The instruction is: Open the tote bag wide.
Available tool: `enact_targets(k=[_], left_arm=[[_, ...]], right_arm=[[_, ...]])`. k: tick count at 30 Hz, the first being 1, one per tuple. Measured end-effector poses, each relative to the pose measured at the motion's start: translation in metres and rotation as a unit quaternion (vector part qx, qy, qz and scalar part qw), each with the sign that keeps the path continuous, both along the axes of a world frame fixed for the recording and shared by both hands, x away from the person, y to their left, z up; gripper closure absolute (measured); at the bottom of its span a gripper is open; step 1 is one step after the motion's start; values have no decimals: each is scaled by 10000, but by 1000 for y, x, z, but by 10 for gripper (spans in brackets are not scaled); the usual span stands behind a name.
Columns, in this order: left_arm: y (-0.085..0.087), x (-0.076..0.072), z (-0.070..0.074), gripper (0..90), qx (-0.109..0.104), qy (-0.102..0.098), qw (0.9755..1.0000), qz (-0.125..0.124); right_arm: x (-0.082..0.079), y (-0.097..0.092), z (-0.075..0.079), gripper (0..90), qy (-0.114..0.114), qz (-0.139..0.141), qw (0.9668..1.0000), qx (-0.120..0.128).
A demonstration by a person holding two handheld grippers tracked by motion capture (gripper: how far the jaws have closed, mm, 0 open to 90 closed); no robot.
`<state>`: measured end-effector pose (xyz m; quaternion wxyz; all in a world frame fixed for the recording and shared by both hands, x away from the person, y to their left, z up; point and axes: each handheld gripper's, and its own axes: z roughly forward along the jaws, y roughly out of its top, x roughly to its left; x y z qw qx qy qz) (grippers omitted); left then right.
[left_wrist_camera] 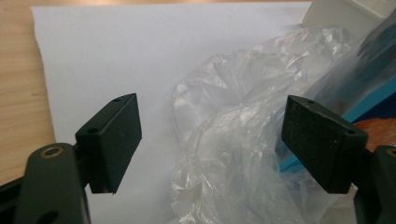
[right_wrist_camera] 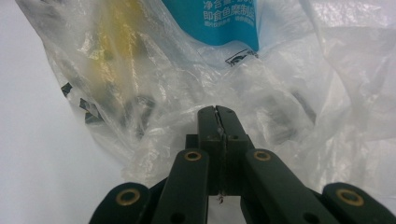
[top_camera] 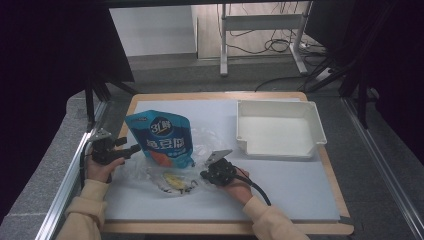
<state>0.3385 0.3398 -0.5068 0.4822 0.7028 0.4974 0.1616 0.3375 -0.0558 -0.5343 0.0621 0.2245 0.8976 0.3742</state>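
A clear plastic bag lies crumpled on the white mat. A blue printed pouch rests partly on it, and a yellow item lies inside it. My right gripper is shut, pinching the bag's film between its tips, with the pouch and the yellow item beyond. At the pouch's left edge my left gripper is open. Its jaws stand wide apart above the bag, pressing nothing, and the pouch is at the right.
A white tray with raised walls stands on the back right of the mat, a corner of it seen past the bag. The wooden table edge frames the mat. Metal rails run along both sides.
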Motion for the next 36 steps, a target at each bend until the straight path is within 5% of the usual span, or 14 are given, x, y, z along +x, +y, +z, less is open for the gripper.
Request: enact_targets(k=[6,11,16,26,29,36], left_arm=[[3,-5,6,197,-73,-90,9999,39],[5,-10,13,197,-59,-163,9998,17],[3,-17,23,195,-58,-264,9996,-81],[-7,-32,29,193,65,-143,9997,-170],[-11,-40,31,190,247,-177,9994,-193],[-17,-52,38,186,237,-282,9988,-311]], right_arm=[[1,-7,14,872,-76,-20,9992,399],[1,-19,39,873,-154,-163,9949,986],[2,-28,60,873,-363,-286,9907,1283],[10,-50,79,821,-489,-528,9864,1479],[11,-54,81,736,-525,-584,9861,1463],[12,-57,84,521,-656,-758,9842,1460]])
